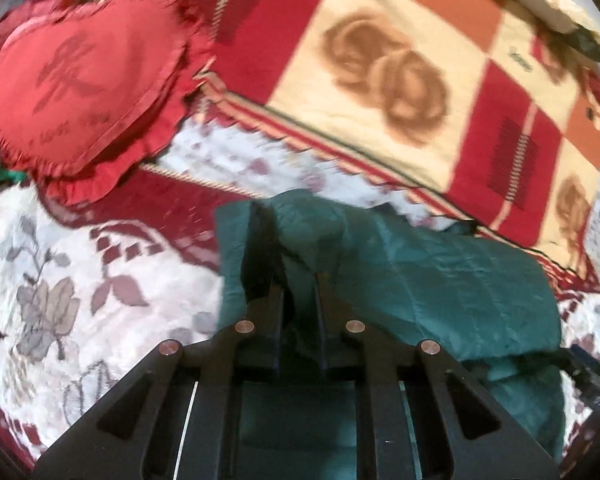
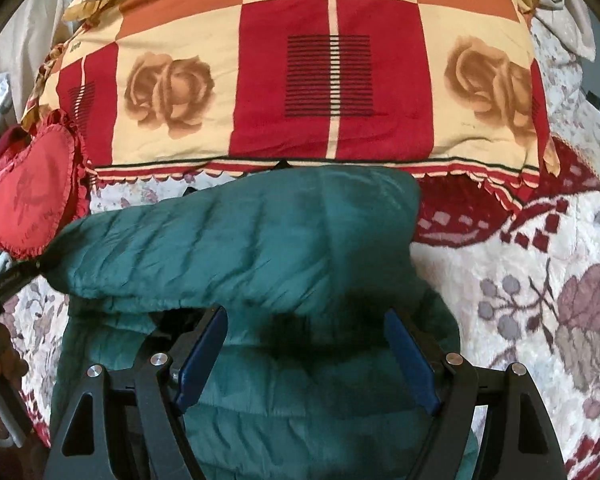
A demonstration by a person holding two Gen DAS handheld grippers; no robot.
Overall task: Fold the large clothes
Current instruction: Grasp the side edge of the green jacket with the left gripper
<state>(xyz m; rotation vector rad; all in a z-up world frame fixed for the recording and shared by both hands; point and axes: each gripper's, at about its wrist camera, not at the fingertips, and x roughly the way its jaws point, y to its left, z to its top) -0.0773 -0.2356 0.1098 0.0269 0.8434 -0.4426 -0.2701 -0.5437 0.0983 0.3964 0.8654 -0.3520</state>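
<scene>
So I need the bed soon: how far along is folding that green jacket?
Partly done. The green jacket already has one section folded across itself. The left tongs are pinching its fabric; the right tongs hover open above it. Remaining: further folds to a compact bundle.

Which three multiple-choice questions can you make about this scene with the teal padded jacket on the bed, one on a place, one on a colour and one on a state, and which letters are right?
1. Where does the heart-shaped cushion lie in the right wrist view?
A. left of the jacket
B. on top of the jacket
C. right of the jacket

2. Which colour are the pads on the right gripper?
A. red
B. blue
C. white

3. How do the jaws of the left gripper stand?
A. wide apart over bare bedspread
B. close together on a fold of the teal padded jacket
C. shut on the cushion

Right letters: 1 A, the cushion sits at the left edge beside the jacket. 2 B, both pads show blue. 3 B, teal cloth is pinched between the narrow fingers.
</scene>
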